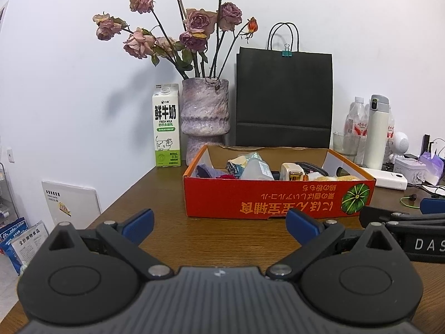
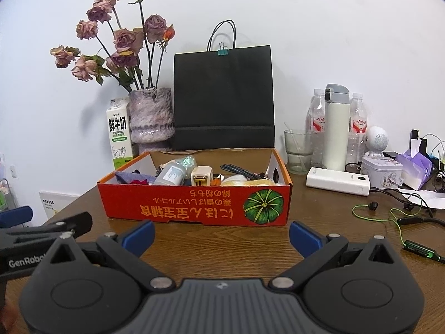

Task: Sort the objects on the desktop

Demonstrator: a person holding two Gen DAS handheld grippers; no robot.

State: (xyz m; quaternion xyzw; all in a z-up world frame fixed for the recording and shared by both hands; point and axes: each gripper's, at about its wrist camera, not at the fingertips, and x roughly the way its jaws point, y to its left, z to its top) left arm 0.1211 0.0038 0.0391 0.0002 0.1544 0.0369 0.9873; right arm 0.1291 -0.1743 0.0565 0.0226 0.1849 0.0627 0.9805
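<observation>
A red cardboard box [image 1: 278,197] [image 2: 194,203] with a pumpkin picture sits mid-table. It holds several small items: a pale plastic bottle [image 1: 257,169] [image 2: 169,175], a white charger plug [image 1: 290,172] [image 2: 200,176], a braided black cable [image 2: 239,171] and a purple cloth [image 2: 133,178]. My left gripper [image 1: 219,224] hovers open in front of the box, nothing between its blue pads. My right gripper [image 2: 221,235] is open too, just short of the box's front wall. Each gripper shows at the edge of the other's view.
Behind the box stand a milk carton [image 1: 166,125], a vase of dried roses [image 1: 205,119] and a black paper bag [image 1: 283,97]. To the right are a glass [image 2: 299,150], a white flask [image 2: 336,128], water bottles, a white power bank [image 2: 338,185], a tin and green earphones [image 2: 400,222].
</observation>
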